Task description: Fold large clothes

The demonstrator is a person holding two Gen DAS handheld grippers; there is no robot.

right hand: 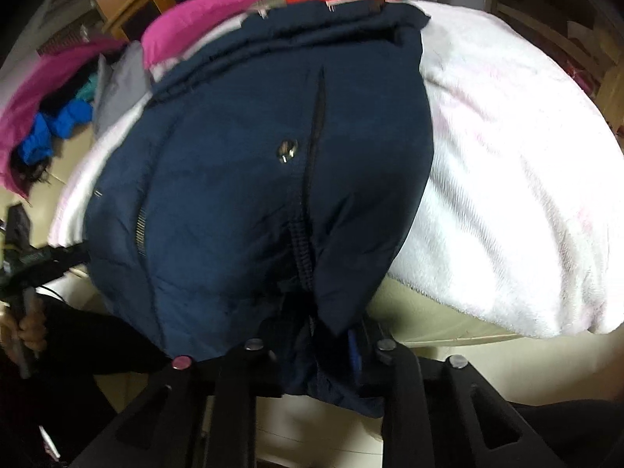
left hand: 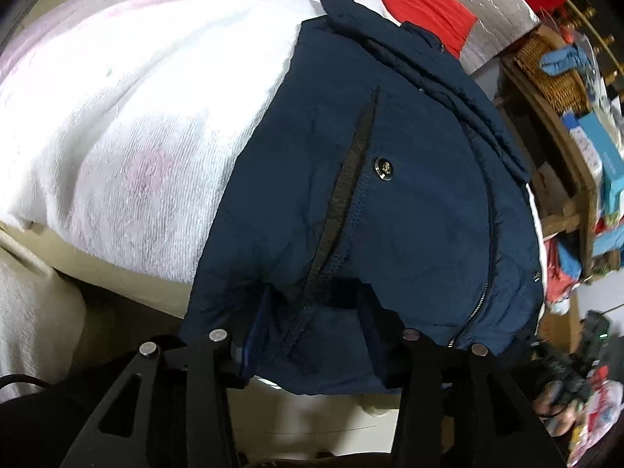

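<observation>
Down at the near edge of the bed, both tools tilt steeply toward the hem of a navy padded jacket. The left gripper has hem fabric bunched between its two black fingers, the jaws partly closed and pressing on the cloth. The right gripper is nearly closed, pinching a fold of the same hem beside the zip seam. In the right wrist view a hand grasps the other tool's handle at the far left.

The jacket lies flat on a white fleece blanket, its long axis running away from the grippers: hem nearest, collar at the far end. A slanted pocket slit and a metal snap button face up.

Beyond the collar lie a red cloth and a magenta garment. A wooden shelf crowded with a wicker basket and boxes stands beside the bed.
</observation>
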